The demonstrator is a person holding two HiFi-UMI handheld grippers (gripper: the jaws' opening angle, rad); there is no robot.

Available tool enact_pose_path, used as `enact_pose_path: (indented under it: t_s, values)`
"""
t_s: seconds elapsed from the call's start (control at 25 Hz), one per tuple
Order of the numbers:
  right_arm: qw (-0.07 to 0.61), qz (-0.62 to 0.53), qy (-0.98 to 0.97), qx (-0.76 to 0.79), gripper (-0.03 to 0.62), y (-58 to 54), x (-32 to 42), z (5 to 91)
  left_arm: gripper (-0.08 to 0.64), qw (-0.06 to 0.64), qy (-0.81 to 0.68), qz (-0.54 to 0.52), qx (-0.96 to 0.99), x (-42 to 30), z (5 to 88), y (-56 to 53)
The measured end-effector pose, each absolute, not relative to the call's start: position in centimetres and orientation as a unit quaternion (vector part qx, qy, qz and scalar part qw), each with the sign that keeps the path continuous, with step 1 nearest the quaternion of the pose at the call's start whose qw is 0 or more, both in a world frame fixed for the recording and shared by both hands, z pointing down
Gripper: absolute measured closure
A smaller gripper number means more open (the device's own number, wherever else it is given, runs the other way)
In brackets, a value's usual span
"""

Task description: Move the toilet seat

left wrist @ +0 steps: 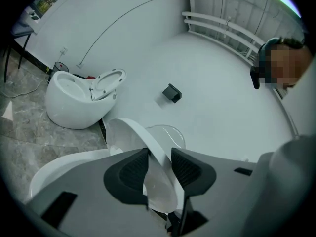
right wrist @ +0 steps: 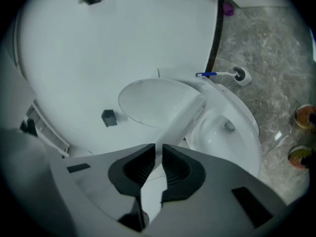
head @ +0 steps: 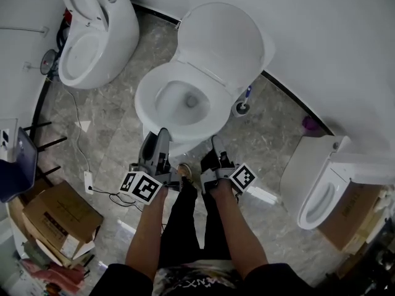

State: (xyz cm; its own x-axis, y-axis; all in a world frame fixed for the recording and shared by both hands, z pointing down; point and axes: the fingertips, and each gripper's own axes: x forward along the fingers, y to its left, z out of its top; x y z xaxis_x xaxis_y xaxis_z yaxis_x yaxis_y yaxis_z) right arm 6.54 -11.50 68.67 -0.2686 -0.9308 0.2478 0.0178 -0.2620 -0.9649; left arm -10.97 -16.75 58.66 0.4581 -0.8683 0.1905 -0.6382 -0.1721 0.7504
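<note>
— How do your tongs stand now?

— My left gripper (left wrist: 159,164) is pinching the front edge of the toilet seat (left wrist: 129,132); the thin white rim passes right between the pads. My right gripper (right wrist: 158,164) is almost pressed together, also with a thin white edge inside. I judge it is the same seat. The seat is over the bowl (right wrist: 249,142) of the middle toilet, just in front of my legs. How high it stands above the bowl I cannot tell.

— How will it handle?

— I think it is stiff plastic, rather light and smooth, so it may slip out of such a small pinch. It should turn on a hinge at the back. So the front rim, one gripper on each side, seems the good place to hold it, and the move should follow the arc, not a straight pull. If it drops, it can bang on the ceramic.

— What is around?

— On the floor at my left lie a cardboard box (head: 58,217) and a small plug block (head: 87,180) with its cable, apart from the seat. Behind the seat the lid (head: 225,39) is up against the wall, so it blocks nothing. A toilet brush (head: 242,106) stands just beside the bowl at the right, outside the path. Farther away, an egg-shaped toilet (head: 102,39) at the left and another toilet (head: 321,193) at the right are well apart.
</note>
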Motion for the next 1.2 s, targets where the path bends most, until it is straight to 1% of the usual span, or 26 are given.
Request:
enact_pose_path:
  t_s: [0.04, 0.08, 0.36, 0.64, 0.8, 1.2]
  values:
    - [0.362, -0.625, 0.498, -0.48, 0.569, -11.6, 6.2, 67.8, 0.4, 0.403, -0.499, -0.142, 0.754, -10.8, 58.5, -17.0]
    - [0.353, -0.615, 0.514, -0.483, 0.587, -11.8, 5.9, 66.9, 0.4, 0.402, -0.497, -0.142, 0.756, -10.6, 58.3, -17.2]
    - [0.306, -0.573, 0.554, -0.522, 0.591, -13.3, 6.3, 64.5, 0.4, 0.395, -0.486, -0.141, 0.767, -9.5, 57.1, -18.5]
    - [0.321, -0.557, 0.54, -0.543, 0.591, -14.8, 7.3, 63.1, 0.4, 0.389, -0.475, -0.156, 0.774, -8.1, 55.6, -20.3]
    - [0.306, -0.54, 0.541, -0.567, 0.591, -15.7, 8.1, 62.4, 0.405, 0.386, -0.472, -0.166, 0.775, -7.1, 54.8, -21.3]
    - [0.26, -0.49, 0.565, -0.611, 0.591, -18.4, 9.7, 60.9, 0.393, 0.335, -0.457, -0.15, 0.81, -4.5, 53.0, -24.5]
